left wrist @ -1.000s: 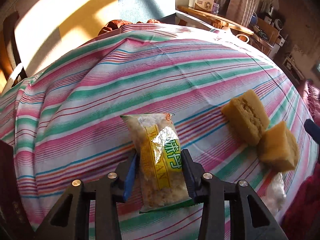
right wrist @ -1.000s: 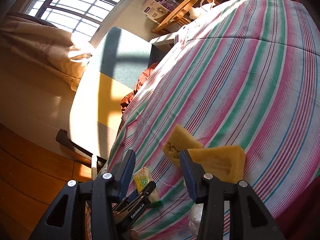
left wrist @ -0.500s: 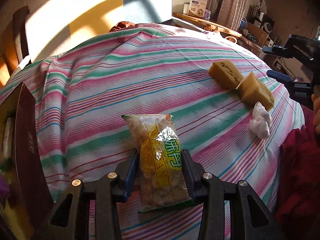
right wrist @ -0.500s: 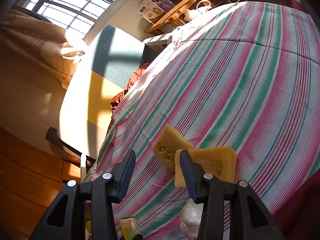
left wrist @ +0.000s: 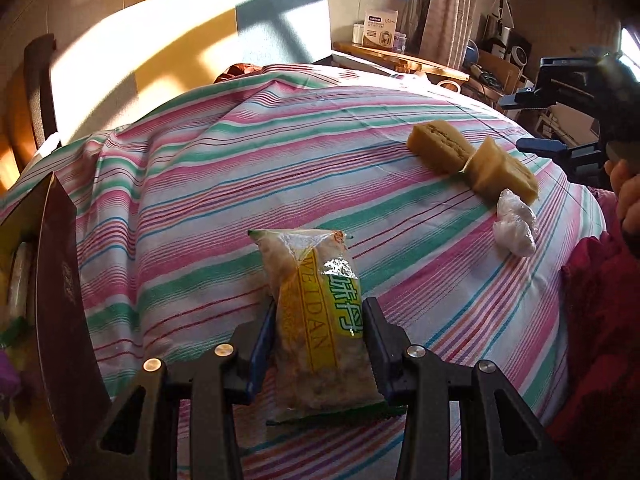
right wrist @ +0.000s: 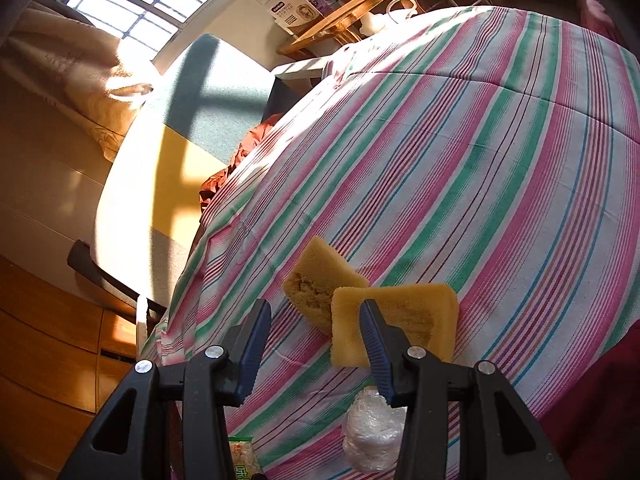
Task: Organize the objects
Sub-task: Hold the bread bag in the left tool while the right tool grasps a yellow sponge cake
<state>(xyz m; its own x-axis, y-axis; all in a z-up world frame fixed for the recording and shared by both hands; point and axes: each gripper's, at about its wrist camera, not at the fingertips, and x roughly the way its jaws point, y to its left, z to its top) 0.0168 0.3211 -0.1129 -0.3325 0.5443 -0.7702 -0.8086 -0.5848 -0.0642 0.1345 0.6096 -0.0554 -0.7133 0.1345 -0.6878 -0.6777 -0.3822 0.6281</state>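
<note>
My left gripper [left wrist: 319, 314] is shut on a clear snack packet [left wrist: 320, 320] with a yellow label, held a little above the striped cloth [left wrist: 224, 184]. To the right, two yellow sponges [left wrist: 438, 146] [left wrist: 504, 170] lie touching, with a white wad of plastic wrap [left wrist: 514, 228] beside them. My right gripper [right wrist: 314, 312] hangs open over the near sponge [right wrist: 416, 312] and the far one [right wrist: 316, 288], nothing between its fingers. It also shows in the left wrist view as the right gripper [left wrist: 512, 124]. The wad [right wrist: 372, 436] and the packet [right wrist: 244, 456] show below.
A dark brown open box [left wrist: 60, 280] with things inside stands at the left edge. A person's hand [left wrist: 624, 192] and a red garment [left wrist: 600, 300] are at the right. Behind the cloth are a grey headboard-like panel [left wrist: 280, 20] and a wooden shelf [left wrist: 400, 60].
My left gripper has carried the packet leftward, away from the sponges; the brown box and the white wad came into its view. The right gripper has stayed over the sponges, tilting slightly.
</note>
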